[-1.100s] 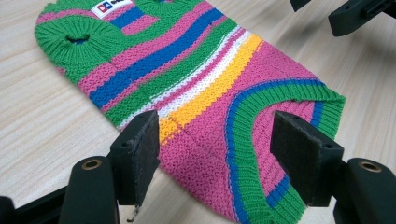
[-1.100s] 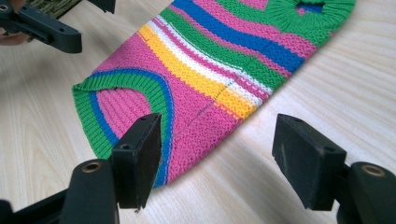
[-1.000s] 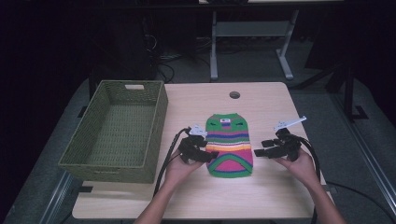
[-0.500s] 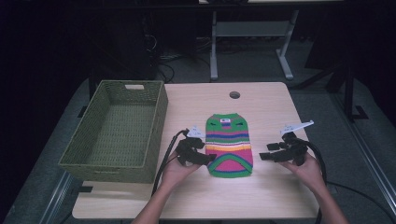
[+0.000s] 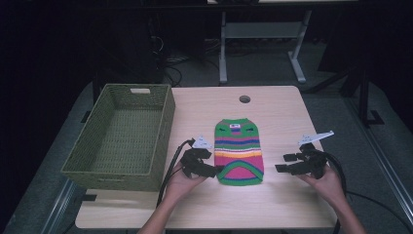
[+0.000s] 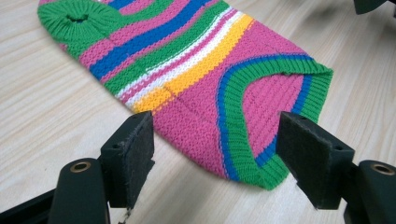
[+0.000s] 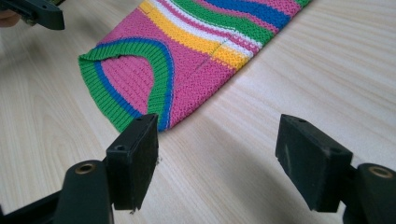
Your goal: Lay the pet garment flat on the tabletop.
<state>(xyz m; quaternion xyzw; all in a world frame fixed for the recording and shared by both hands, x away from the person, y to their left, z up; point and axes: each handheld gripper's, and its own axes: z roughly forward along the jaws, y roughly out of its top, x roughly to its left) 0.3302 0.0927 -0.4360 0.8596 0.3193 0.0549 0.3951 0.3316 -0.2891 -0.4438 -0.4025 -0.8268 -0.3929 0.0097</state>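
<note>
Two grippers low over tabletop (image 5: 272,204), each side of striped knit sweater (image 5: 238,152) lying flat at middle. Left gripper (image 5: 217,170) jaws wide, just been opening, straddle green hem corner, pads not pressing. Right gripper (image 5: 282,163) wide, empty, just beside sweater. Wicker basket (image 5: 97,163) at left.

striped knit sweater (image 6: 196,79) on wooden table (image 6: 51,116), jaws apart around its hem
</note>
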